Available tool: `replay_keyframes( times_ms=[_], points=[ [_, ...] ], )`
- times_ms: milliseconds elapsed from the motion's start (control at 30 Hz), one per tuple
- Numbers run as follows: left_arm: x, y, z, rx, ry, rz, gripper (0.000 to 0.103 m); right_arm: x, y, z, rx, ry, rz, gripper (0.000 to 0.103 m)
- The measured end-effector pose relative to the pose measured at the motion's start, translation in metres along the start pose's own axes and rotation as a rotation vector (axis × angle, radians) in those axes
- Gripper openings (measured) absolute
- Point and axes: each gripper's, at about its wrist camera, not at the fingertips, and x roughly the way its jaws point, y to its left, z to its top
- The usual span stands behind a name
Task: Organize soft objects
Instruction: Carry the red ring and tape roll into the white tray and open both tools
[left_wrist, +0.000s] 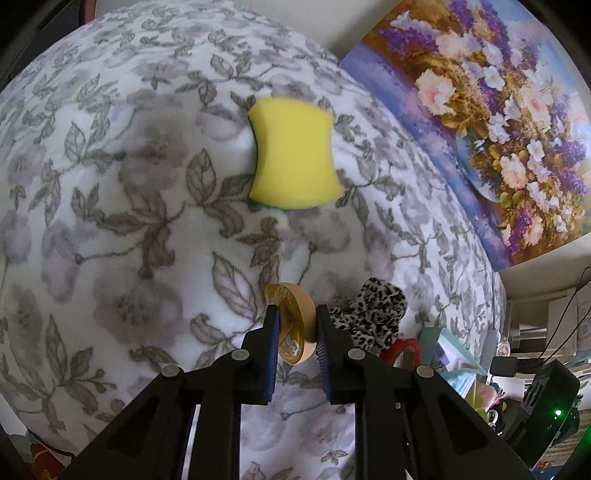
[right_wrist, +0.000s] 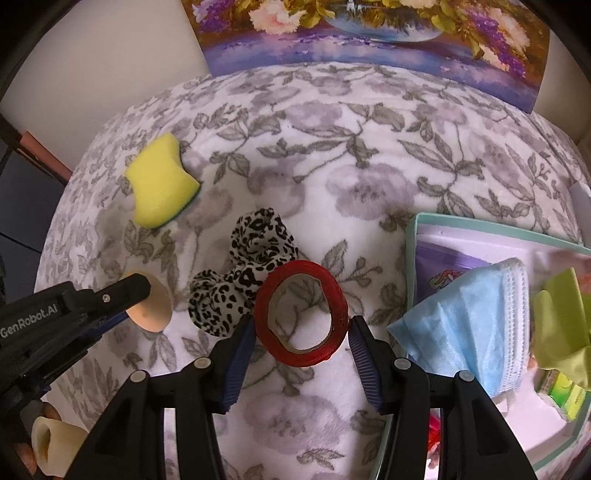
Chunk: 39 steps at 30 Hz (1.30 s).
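Floral blanket (right_wrist: 369, 177): left gripper (left_wrist: 295, 325) pinches tan puff (left_wrist: 293, 328); right view alone shows right gripper (right_wrist: 301, 332) wide around red ring (right_wrist: 302, 317).

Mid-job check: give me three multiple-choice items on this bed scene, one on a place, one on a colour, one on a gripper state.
1. Where does the red tape ring lie?
A. On the sponge
B. Between the open fingers of the right hand-held gripper
C. In the tray

2. What colour is the top face of the sponge?
A. Yellow
B. Blue
C. Pink

3. What is the left hand-held gripper doing?
A. Hanging open and empty
B. Shut on the scrunchie
C. Shut on a round tan puff

Answers: B, the ring sits on the blanket inside the spread fingers; A, yellow over a green edge; C, the puff is pinched edge-on between the pads.
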Motion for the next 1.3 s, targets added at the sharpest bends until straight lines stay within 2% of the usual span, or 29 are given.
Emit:
replay_keyframes(
  times_ms=[433, 733, 1300],
  points=[
    [-0.055, -0.024, 0.003, 0.062, -0.144, -0.053, 0.019, -0.062, -0.009, 0.010, 0.041, -0.114, 0.000, 0.055],
    [-0.087, -0.056, -0.010, 0.154, -0.222, -0.082, 0.019, -0.107, -0.042, 0.010, 0.099, -0.183, -0.053, 0.055],
    [-0.093, -0.130, -0.065, 0.388, -0.197, -0.114, 0.020, -0.149, -0.120, -0.024, 0.230, -0.217, -0.156, 0.055]
  ],
)
